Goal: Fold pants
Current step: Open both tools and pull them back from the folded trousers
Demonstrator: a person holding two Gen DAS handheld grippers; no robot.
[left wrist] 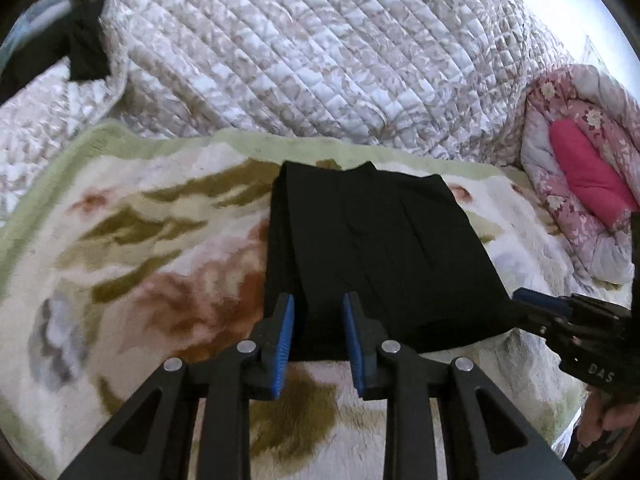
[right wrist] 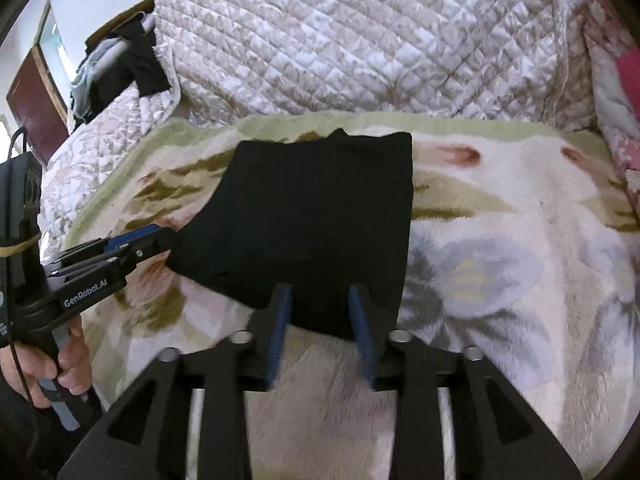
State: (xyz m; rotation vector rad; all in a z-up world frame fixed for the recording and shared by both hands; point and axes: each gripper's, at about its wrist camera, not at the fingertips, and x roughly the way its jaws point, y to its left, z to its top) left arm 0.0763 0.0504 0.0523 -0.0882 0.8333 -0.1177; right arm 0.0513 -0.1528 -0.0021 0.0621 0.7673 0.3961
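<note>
Pants (left wrist: 368,256), black and already folded into a compact rectangle, lie on the floral blanket (left wrist: 132,240) just ahead of both grippers. Left gripper (left wrist: 319,308) and right gripper (right wrist: 320,300) hover with jaws parted, holding nothing. Folding looks essentially finished; perhaps only tidying remains.

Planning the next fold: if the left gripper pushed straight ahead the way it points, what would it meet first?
Probably the near edge of the folded black pants: the open left gripper frames it between its blue-padded fingers, though its height above the cloth is unclear.
</note>
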